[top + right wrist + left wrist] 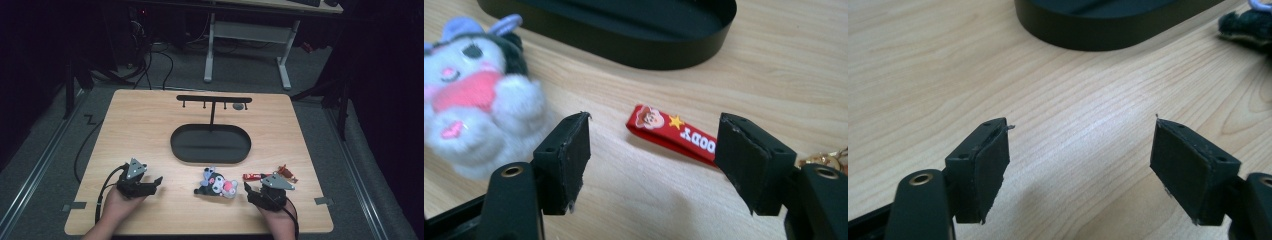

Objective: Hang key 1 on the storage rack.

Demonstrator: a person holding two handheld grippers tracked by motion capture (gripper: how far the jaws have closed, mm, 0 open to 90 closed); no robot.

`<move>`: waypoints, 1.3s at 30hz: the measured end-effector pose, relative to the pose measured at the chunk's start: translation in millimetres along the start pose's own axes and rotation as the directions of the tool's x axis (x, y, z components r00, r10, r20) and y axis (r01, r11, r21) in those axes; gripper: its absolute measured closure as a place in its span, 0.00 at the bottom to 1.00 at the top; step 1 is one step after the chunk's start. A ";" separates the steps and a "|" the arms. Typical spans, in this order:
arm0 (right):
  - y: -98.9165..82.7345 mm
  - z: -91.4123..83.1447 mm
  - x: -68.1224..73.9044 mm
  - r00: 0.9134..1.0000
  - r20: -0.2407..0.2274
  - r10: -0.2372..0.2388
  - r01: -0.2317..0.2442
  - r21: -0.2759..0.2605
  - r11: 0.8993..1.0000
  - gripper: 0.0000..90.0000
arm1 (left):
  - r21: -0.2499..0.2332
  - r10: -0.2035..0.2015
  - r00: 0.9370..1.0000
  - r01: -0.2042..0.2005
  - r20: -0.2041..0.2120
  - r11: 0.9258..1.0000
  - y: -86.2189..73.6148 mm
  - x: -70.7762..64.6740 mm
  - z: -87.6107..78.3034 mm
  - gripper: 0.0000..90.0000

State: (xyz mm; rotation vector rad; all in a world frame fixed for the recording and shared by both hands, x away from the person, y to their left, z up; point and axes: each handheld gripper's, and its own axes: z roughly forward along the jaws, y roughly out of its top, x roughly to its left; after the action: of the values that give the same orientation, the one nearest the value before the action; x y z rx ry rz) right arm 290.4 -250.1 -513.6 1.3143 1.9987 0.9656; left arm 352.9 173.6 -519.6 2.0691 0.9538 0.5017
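Both grippers, left gripper (159, 181) and right gripper (246, 188), sit open and empty; I'd line the right one squarely over the red strap (674, 134) before squeezing.

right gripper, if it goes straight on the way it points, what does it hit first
Most likely the red strap, lying just ahead between the open jaws of the right gripper; the black tray lies farther on. Depth is a guess.
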 end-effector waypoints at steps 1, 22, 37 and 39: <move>0.0 0.0 0.0 1.000 0.000 0.000 0.000 0.000 1.000 0.33 | 0.000 0.000 1.000 0.000 0.000 1.000 0.0 0.0 0.0 0.27; -4.3 -3.2 -5.4 0.999 -0.034 0.010 -0.010 -0.011 1.000 0.34 | -0.003 0.071 0.997 -0.071 0.014 0.997 0.2 -8.7 4.0 0.28; -0.3 -2.2 0.4 1.000 -0.004 -0.012 0.012 0.033 0.999 0.39 | -0.008 0.080 0.997 -0.079 0.015 0.997 -0.7 -7.8 2.4 0.27; 0.0 -2.5 0.5 1.000 0.003 -0.013 0.013 0.030 0.999 0.40 | -0.011 0.074 0.997 -0.073 0.013 0.997 -0.7 -6.6 1.9 0.27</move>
State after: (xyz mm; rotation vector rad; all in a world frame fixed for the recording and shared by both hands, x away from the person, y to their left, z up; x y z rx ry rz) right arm 288.3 -250.3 -512.1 1.3165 2.0240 0.9304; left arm 349.5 167.8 -521.5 2.1014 0.8678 0.5289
